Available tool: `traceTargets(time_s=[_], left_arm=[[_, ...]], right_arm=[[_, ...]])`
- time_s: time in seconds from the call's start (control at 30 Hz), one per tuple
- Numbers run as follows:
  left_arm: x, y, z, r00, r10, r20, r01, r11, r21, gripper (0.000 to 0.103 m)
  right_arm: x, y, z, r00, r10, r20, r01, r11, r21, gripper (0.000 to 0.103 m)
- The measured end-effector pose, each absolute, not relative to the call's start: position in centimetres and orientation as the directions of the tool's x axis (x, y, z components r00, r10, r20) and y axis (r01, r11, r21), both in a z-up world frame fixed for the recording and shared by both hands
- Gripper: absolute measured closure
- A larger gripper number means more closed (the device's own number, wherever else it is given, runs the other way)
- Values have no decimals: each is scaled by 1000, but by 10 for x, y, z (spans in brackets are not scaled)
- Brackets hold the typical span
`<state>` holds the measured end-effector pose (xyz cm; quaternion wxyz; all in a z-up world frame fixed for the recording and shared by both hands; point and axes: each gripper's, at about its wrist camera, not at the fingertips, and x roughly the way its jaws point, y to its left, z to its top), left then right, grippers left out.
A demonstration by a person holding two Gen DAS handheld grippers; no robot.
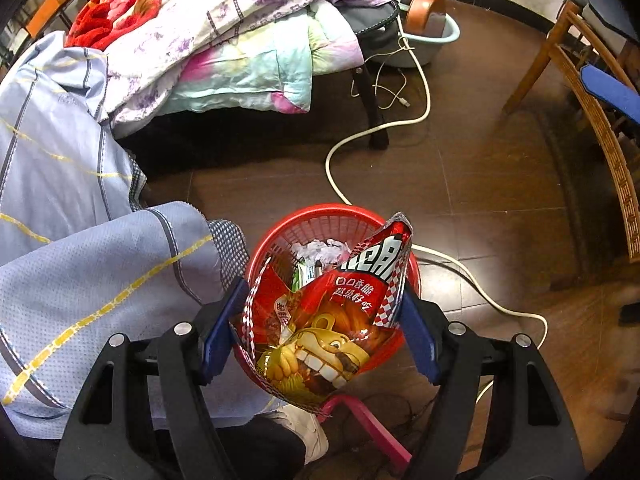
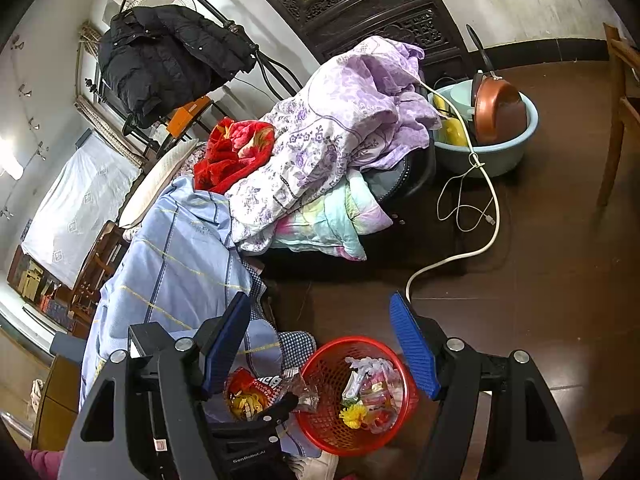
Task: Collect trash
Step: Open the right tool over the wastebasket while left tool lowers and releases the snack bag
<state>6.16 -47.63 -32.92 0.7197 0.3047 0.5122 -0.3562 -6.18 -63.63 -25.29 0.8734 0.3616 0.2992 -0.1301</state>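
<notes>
- Left wrist: the left gripper (image 1: 320,312) holds a red snack bag (image 1: 320,320) in its jaws, pointing steeply down over the red basket (image 1: 320,216) of trash; blue bedding (image 1: 80,240) lies just left.
- Right wrist: the right gripper (image 2: 320,344) hangs empty, jaws wide, above the basket (image 2: 340,440); the bag (image 2: 256,394) sits just left of the rim.

I count one red mesh basket (image 1: 320,224) on the floor, one red snack bag (image 1: 320,320) over it, between my left gripper's (image 1: 320,320) two blue pads. Two grippers total; right gripper (image 2: 320,344) has nothing between its pads. Inside the basket: several crumpled wrappers (image 2: 368,384), number unclear, plus one yellow flower (image 2: 354,416). One light-blue basin (image 2: 500,156) holding one brown pan (image 2: 500,112). One thick white cable (image 1: 376,132), one thin white one (image 1: 384,88). One black jacket (image 2: 168,60).
</notes>
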Motion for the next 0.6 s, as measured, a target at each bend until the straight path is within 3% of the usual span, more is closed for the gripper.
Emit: traceTargets(time_s=[0.6], left_arm=[[57,-475,-321,266,-211,-941,824,557,108,20]], right_arm=[[-62,-630,-261,779,4,-627,445,702,557,32]])
